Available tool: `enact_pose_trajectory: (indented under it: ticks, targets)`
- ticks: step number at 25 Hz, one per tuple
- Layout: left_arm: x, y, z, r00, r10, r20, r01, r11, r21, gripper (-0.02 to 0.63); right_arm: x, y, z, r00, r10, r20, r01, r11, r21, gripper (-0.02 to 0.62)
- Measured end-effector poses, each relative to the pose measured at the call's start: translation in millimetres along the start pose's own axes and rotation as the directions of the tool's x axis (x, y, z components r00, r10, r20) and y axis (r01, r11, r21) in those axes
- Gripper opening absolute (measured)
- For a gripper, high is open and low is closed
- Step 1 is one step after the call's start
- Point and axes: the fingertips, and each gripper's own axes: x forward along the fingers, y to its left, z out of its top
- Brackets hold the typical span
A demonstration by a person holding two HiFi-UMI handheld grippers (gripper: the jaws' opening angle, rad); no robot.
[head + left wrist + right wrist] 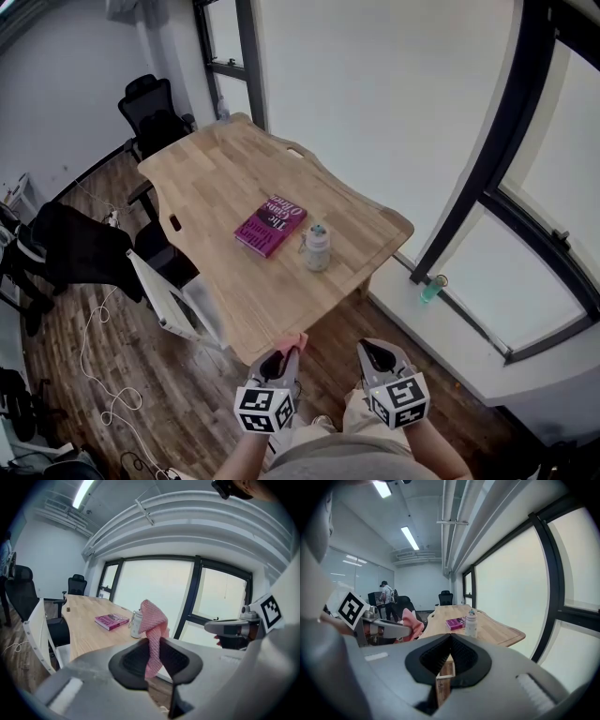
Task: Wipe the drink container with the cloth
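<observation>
Well ahead of the left hand-held gripper [279, 360] clamping the cloth [152, 620] stands the drink container [317, 248].

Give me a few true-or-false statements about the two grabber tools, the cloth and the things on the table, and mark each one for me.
1. The left gripper is clamped on a pink cloth. True.
2. A book lies beside the bottle on the wooden table. True.
3. The right gripper holds the bottle. False: its jaws are together with nothing between them, and the bottle stands on the table, away from it.
4. The bottle lies on its side. False: it stands upright.
5. The cloth is touching the bottle. False: the cloth is held at the near end of the table, well short of the bottle.
</observation>
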Motion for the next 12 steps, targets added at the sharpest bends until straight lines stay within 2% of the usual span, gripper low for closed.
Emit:
enact_pose_trajectory:
  ticks: [12]
  targets:
    - [64.5,22.4,19.8,0.999,0.050,-0.007,-0.050,0.999,-0.013,0.064,60.4,-57.1,20.2,0.999,0.046,0.016,-0.046,0.999,-0.013,0.003]
